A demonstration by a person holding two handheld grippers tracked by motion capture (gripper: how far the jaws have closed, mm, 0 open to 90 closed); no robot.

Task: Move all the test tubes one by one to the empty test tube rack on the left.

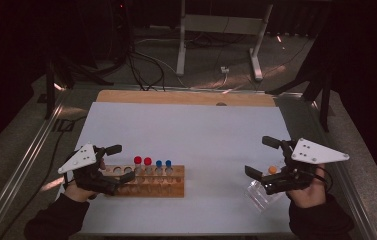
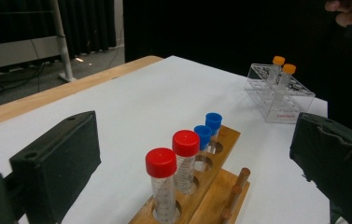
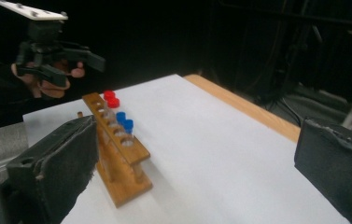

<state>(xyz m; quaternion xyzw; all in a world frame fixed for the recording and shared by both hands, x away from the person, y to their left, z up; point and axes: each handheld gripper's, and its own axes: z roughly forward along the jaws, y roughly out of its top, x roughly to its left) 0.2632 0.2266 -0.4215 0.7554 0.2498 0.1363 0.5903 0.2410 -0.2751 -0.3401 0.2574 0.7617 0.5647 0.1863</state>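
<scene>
Fingers (image 1: 117, 162) spread wide, hiding rack (image 1: 176, 187) end.

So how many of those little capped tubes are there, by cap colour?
Red-capped tubes: 2, in the wooden rack
Blue-capped tubes: 2, same rack
Orange-capped tubes: 2, in the clear plastic rack
Total: 6

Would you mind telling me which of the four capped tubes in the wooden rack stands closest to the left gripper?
The outer red-capped tube, at the end of the row beside the left gripper; the other red tube and both blue ones stand farther along.
</scene>
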